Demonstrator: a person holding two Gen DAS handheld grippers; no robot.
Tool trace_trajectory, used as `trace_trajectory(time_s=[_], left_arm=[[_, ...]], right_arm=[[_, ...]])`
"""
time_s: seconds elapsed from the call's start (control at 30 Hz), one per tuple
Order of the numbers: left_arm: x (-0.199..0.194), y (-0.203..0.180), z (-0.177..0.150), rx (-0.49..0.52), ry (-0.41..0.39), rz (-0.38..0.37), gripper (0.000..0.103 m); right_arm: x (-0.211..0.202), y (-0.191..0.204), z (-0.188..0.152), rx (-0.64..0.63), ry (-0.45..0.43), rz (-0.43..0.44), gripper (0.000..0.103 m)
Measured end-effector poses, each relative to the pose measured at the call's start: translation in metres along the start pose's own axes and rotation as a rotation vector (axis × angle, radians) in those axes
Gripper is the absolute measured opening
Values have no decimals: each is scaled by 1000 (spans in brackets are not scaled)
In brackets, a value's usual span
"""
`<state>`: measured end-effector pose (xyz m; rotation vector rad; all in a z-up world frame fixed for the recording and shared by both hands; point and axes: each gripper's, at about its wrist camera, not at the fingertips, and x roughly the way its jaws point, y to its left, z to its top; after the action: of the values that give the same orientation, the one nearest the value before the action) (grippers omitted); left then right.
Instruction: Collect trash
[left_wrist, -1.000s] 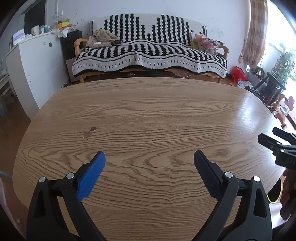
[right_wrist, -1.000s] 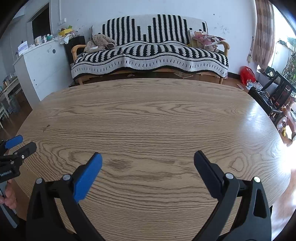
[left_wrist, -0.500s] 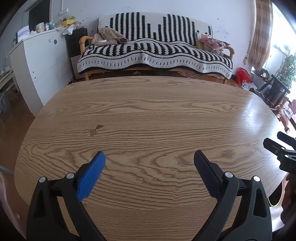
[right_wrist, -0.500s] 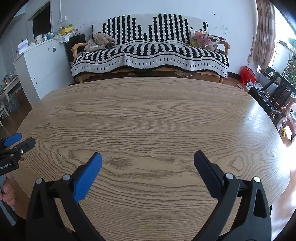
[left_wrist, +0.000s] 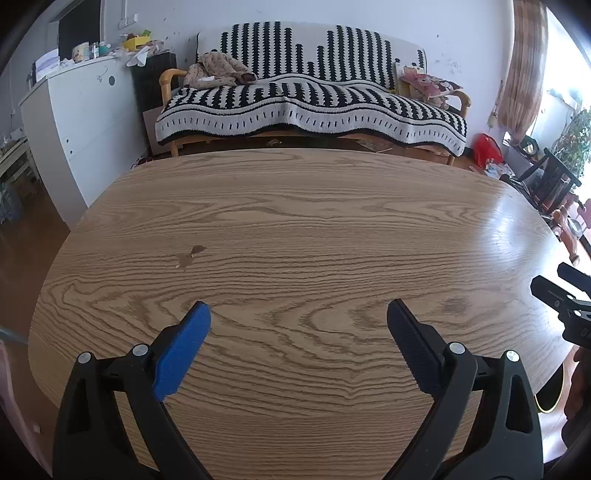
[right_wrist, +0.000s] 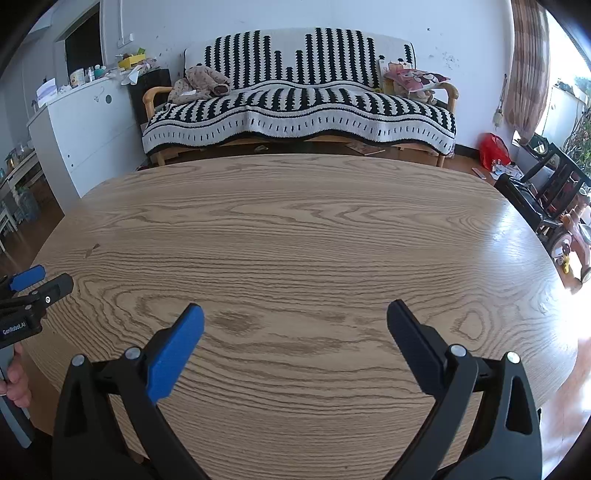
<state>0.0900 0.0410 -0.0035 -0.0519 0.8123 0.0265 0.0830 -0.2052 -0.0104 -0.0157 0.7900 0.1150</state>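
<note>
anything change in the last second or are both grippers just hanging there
The left gripper swung slightly left: the small scrap and sofa slid rightward in its view. Nothing was grasped or released. The right gripper barely moved; both stay open above the wooden table.

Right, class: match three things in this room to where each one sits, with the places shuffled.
Things:
1. small brown stain
2. pink cartoon cushion
3. red plastic bag

Places:
A. on the floor beside the striped sofa
B. on the oval wooden table
C. at the sofa's right end

Pairs: 1-B, 2-C, 3-A
</note>
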Motion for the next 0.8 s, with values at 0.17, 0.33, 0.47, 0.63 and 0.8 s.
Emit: trace_trajectory(time_s=[0.17,0.33,0.47,0.63,0.8], left_arm=[[1,0,0,1,2,-2,93],[0,0,0,2,2,-3,93],[0,0,-1,2,0,-2,93],[-1,0,-1,2,1,-2,93],[-1,0,-2,2,2,0,93]], right_arm=[[0,-1,0,2,-1,-1,96],[-2,-3,-1,3,-4,-2,96],[-3,-5,0,5,-6,-3,96],[-3,-5,0,4,-5,-3,96],[-3,-4,0,5,-5,-3,96]])
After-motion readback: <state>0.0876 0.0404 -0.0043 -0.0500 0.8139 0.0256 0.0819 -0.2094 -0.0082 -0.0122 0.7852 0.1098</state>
